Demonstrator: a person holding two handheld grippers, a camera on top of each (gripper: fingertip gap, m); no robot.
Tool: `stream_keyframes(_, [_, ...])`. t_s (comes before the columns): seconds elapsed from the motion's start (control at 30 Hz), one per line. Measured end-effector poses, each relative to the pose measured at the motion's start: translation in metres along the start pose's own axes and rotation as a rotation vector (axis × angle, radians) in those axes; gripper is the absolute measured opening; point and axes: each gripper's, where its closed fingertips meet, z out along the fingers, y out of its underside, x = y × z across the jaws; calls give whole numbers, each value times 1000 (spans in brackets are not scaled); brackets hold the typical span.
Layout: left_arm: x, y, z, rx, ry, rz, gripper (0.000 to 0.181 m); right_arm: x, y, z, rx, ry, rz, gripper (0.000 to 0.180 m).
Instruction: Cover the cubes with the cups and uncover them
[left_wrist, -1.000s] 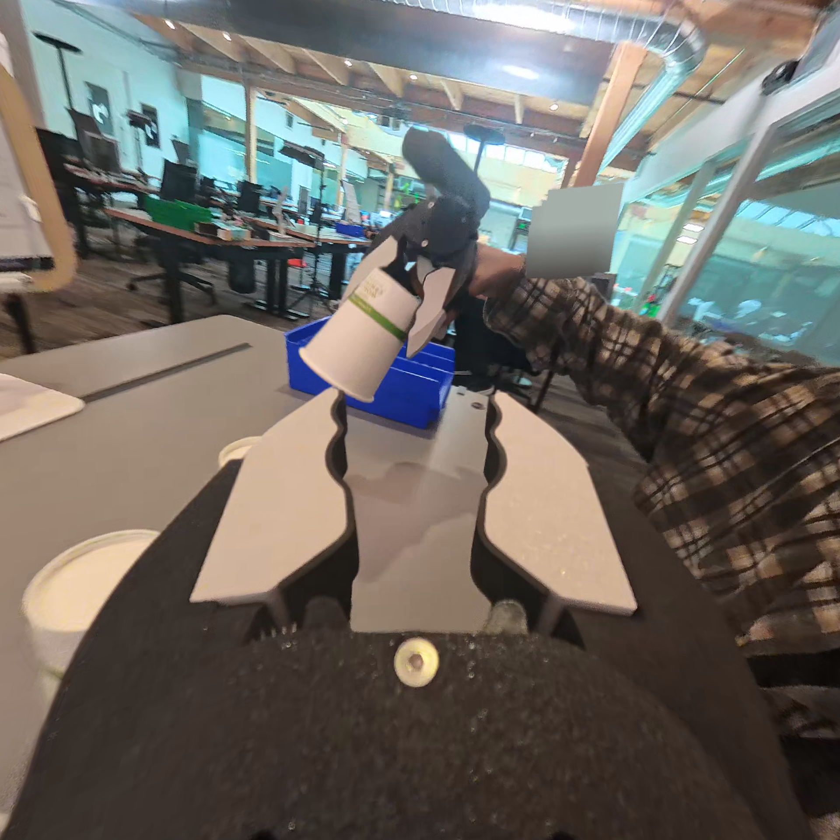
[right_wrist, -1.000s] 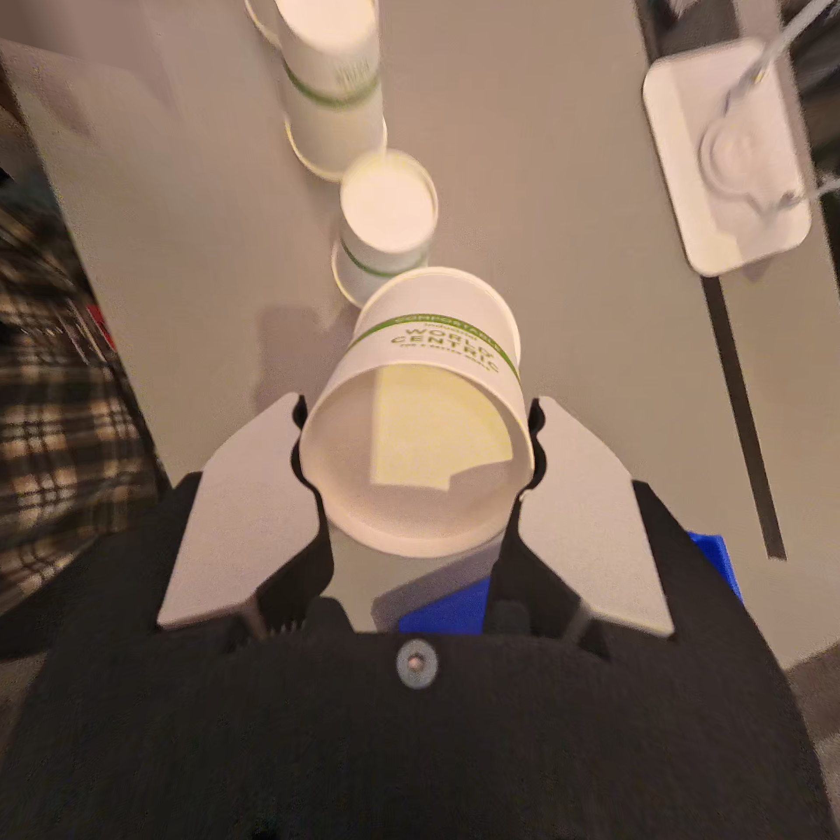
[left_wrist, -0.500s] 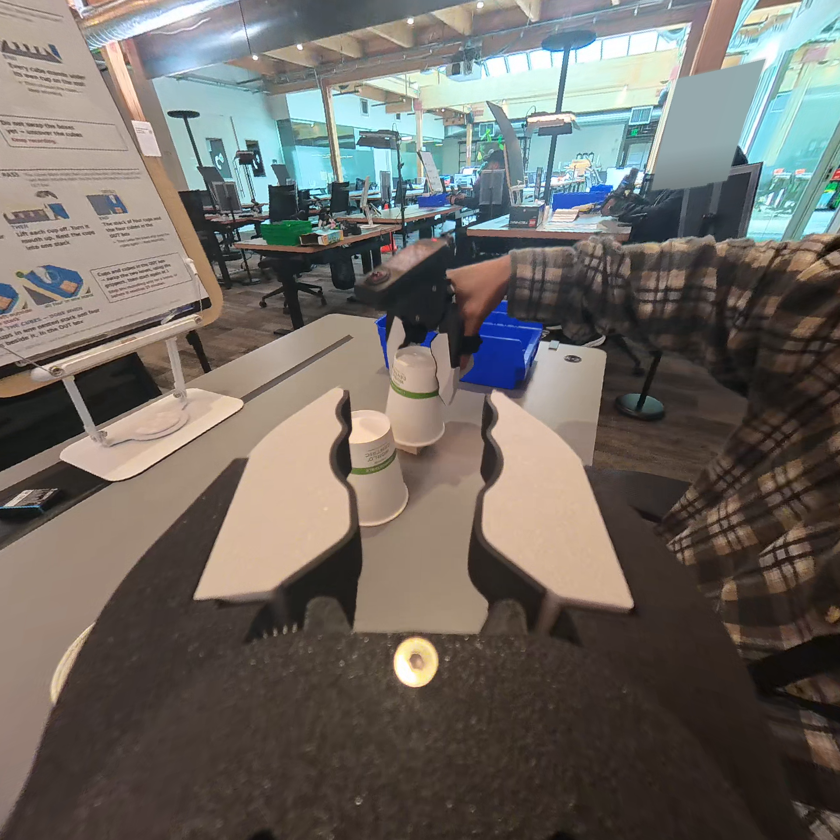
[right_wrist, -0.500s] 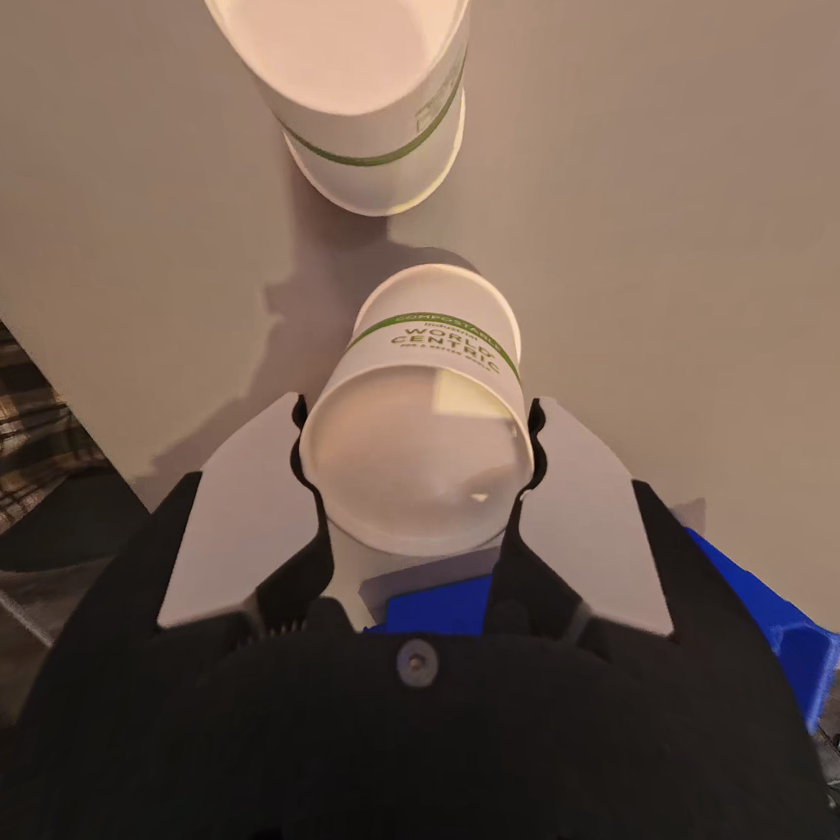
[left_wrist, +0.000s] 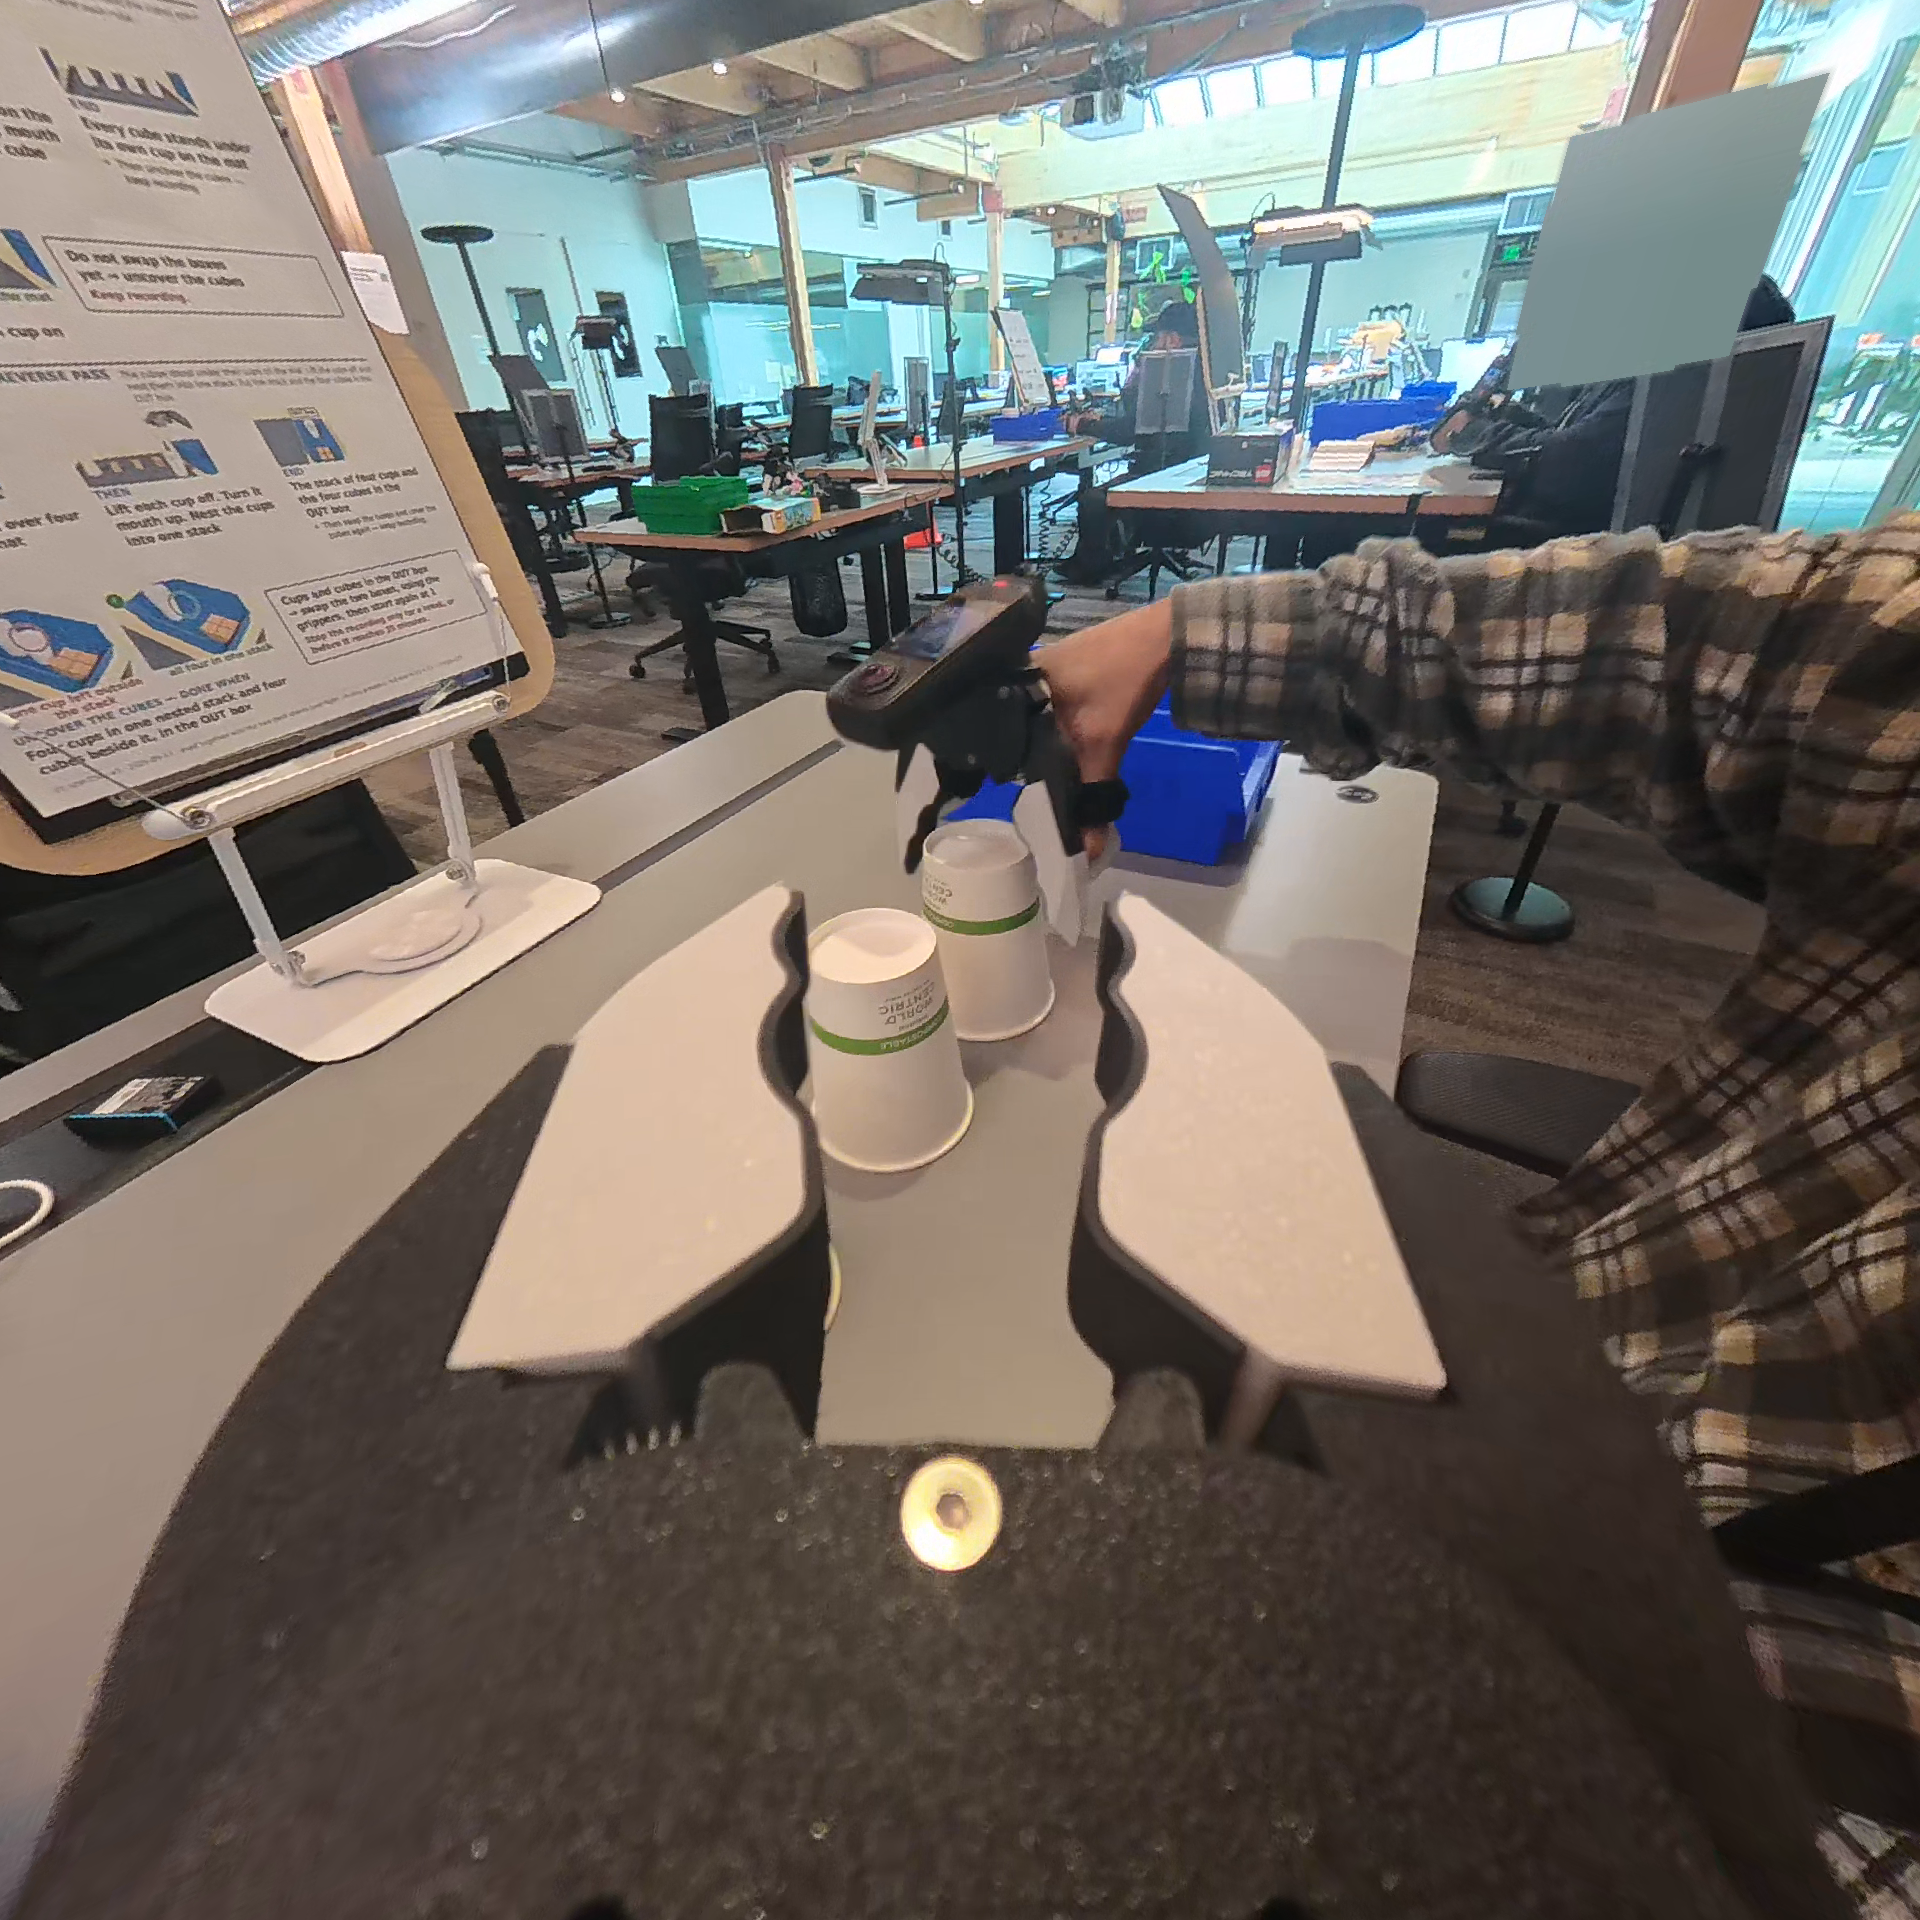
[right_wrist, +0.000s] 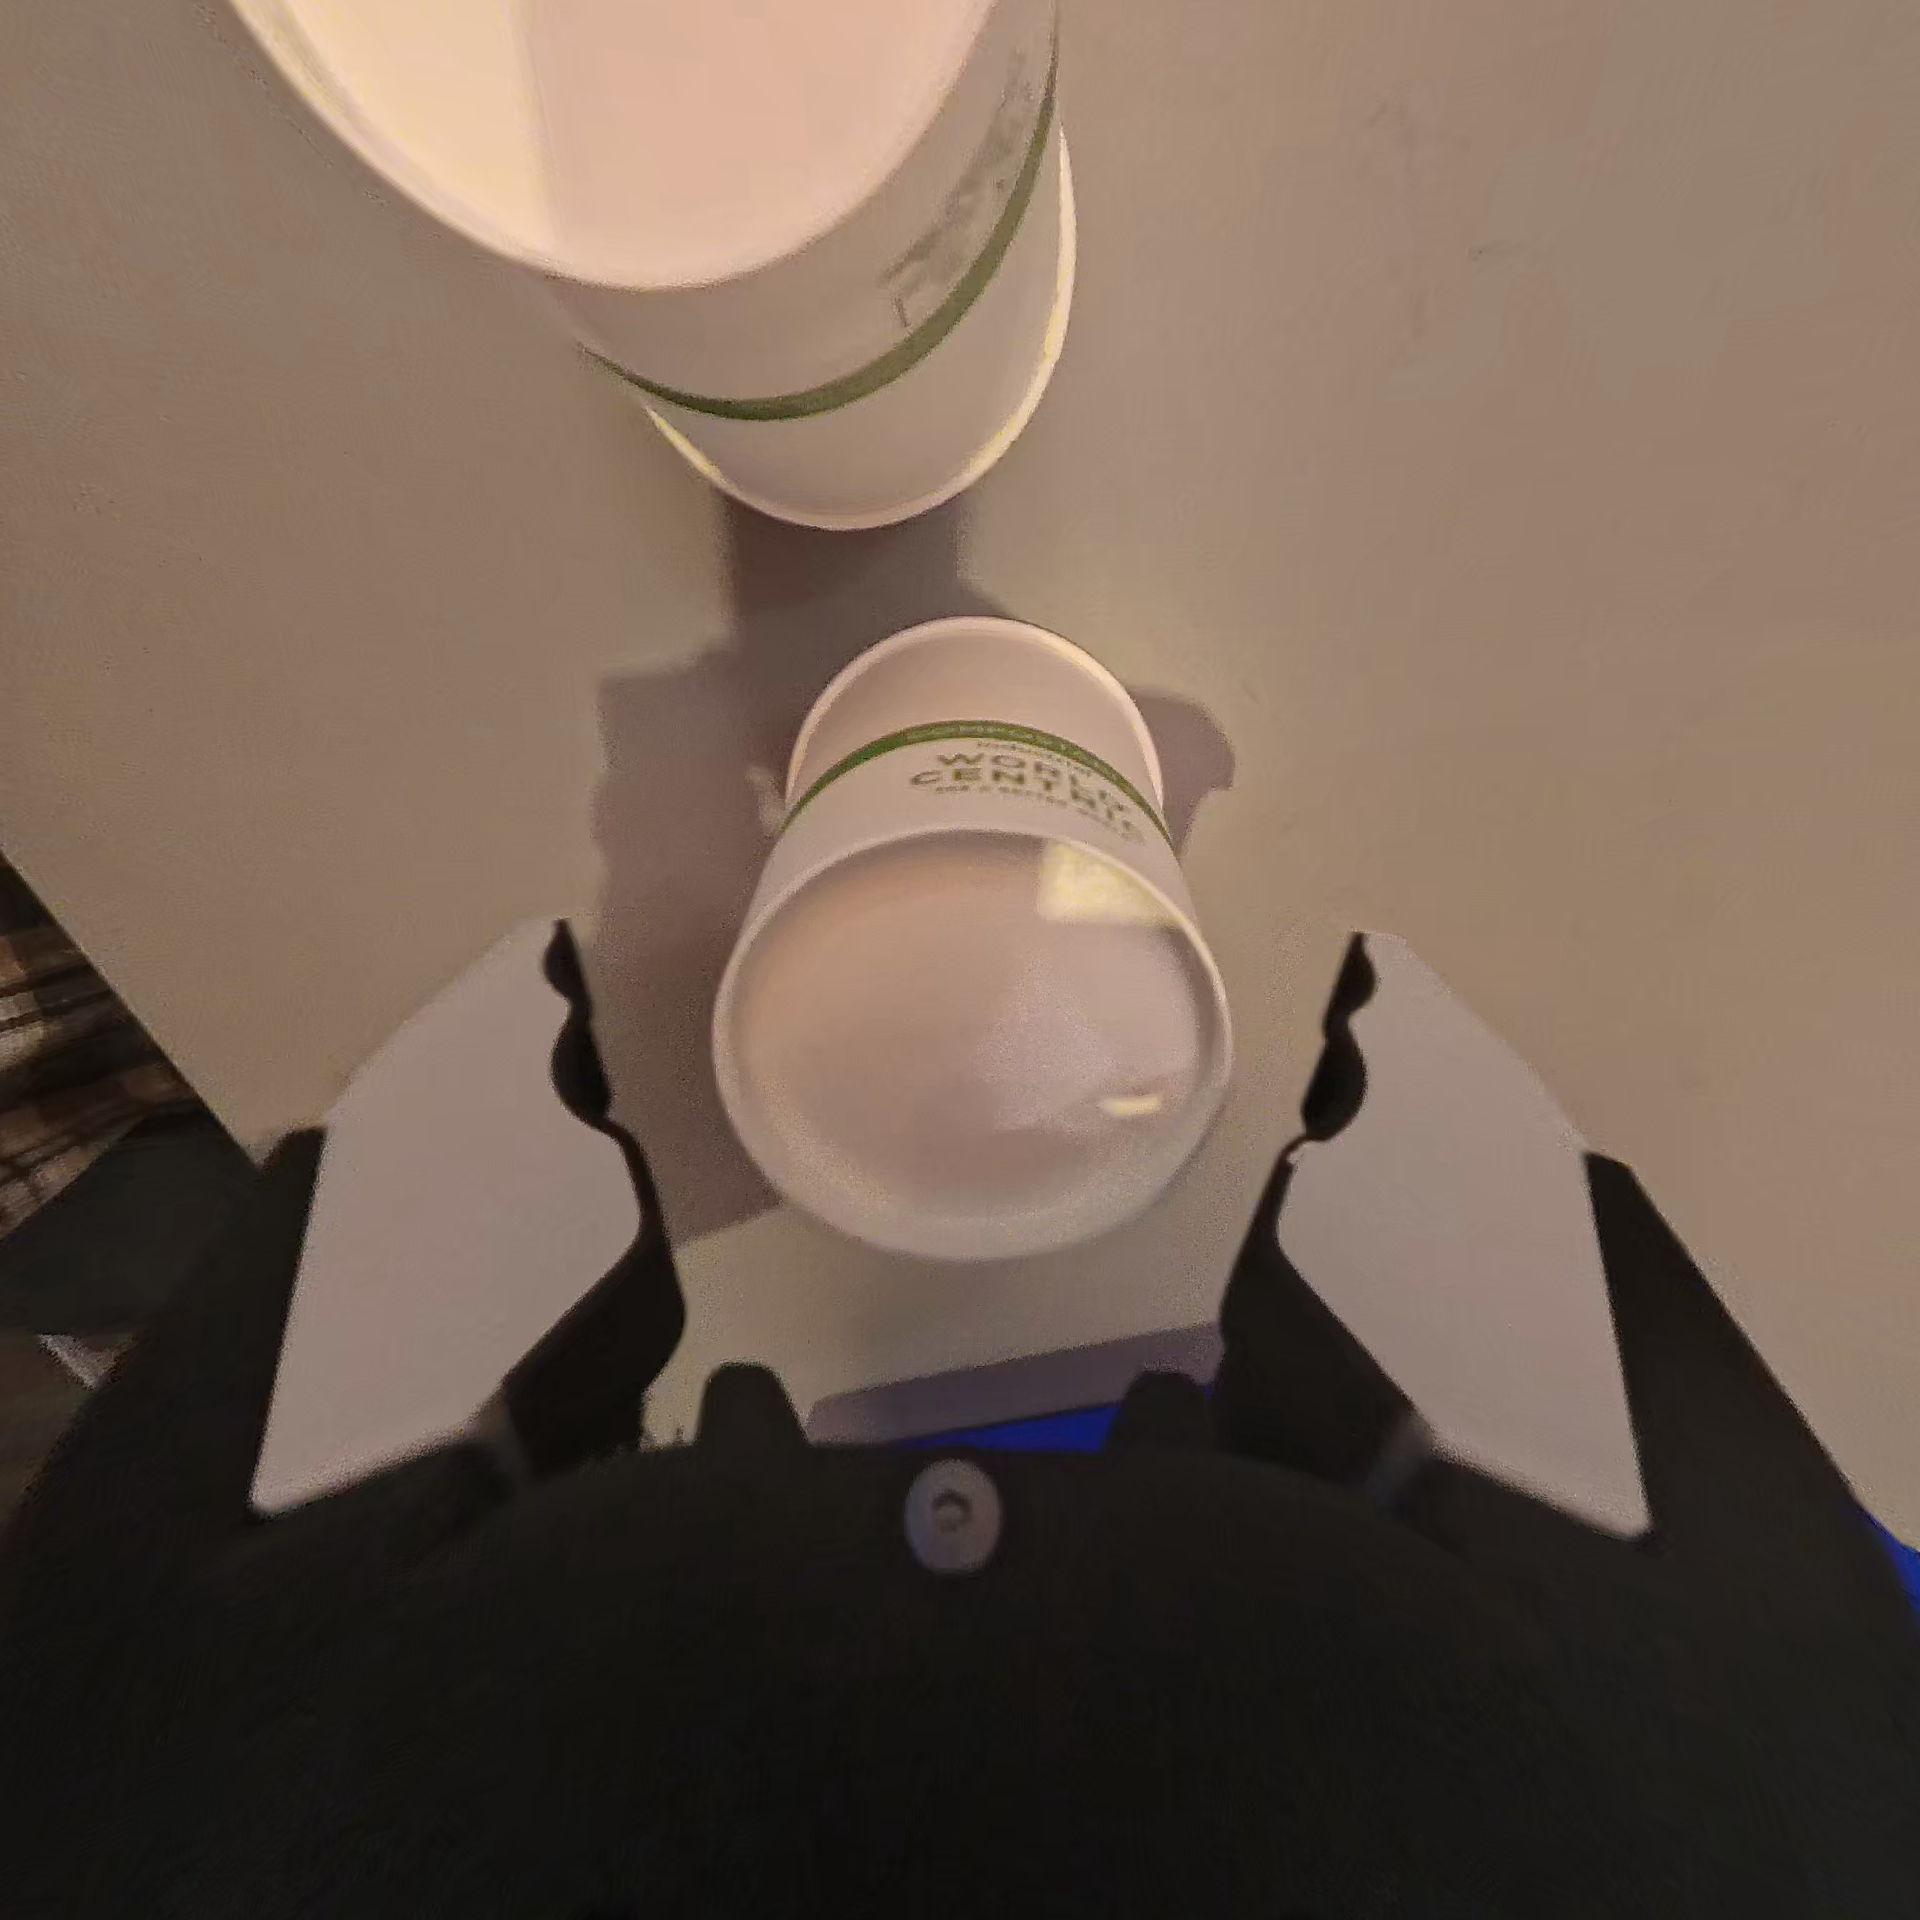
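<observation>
Two white paper cups with a green band stand mouth-down on the grey table (left_wrist: 260, 1195). The nearer cup (left_wrist: 888, 1039) stands just ahead of my left gripper (left_wrist: 951, 935), close by its left finger; that gripper is open and holds nothing. The farther cup (left_wrist: 982, 935) stands under my right gripper (left_wrist: 987, 821). In the right wrist view this cup (right_wrist: 971, 1039) sits between the spread fingers of my right gripper (right_wrist: 956, 966), with a gap on each side. The other cup (right_wrist: 831, 260) shows beyond it. No cube shows.
A blue bin (left_wrist: 1195, 790) stands at the table's far end, behind the cups. An instruction board on a white stand (left_wrist: 405, 935) is at the left, with a small black item (left_wrist: 140, 1101) near it. A person's plaid sleeve (left_wrist: 1558, 675) reaches in from the right.
My right gripper carried its cup down, set it mouth-down beside the other cup, then spread its fingers and let go. My left gripper swung toward the cups and stayed open.
</observation>
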Motion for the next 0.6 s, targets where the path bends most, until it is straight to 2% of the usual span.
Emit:
stream_keyframes(0.07, [-2, 2, 1, -8, -9, 8, 53, -2, 0, -8, 12, 22, -11, 145])
stream_keyframes(0.33, [-9, 9, 3, -26, -18, -13, 54, -20, -15, -73, 258, 124, -32, 146])
stream_keyframes(0.43, [-10, 10, 4, -31, -27, -10, 54, -25, -23, -107, 445, 203, -4, 146])
stream_keyframes(0.6, [-12, 13, 7, -49, -51, 8, 53, -37, -24, -162, 884, 394, 132, 146])
